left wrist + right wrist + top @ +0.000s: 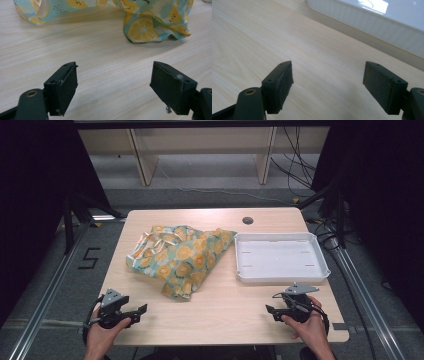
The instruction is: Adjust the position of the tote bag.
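1. The left claw (131, 312) is held wide apart, nothing between the pads; it is parked low at the near left edge of the tabletop (220, 312), pointed toward the middle.
2. The right claw (276, 308) is likewise spread wide and empty, at the near right edge, just in front of the tray (281, 279).
3. The lemon-print cloth (182, 257) is seen crumpled left of centre on the tabletop, well apart from both claws; in the left gripper view its near corner (150, 30) lies ahead of the jaws.
4. Step in hand is judged as the reach to the cloth, likely for placing in the tray.
5. To do it well: one layer or a bunched fold at the near edge should be pinched, pads kept low to the wood, both claws used so no tail is dragged.
6. The tray is white, shallow, right of the cloth, nearly touching its far right corner; nothing is held in it.
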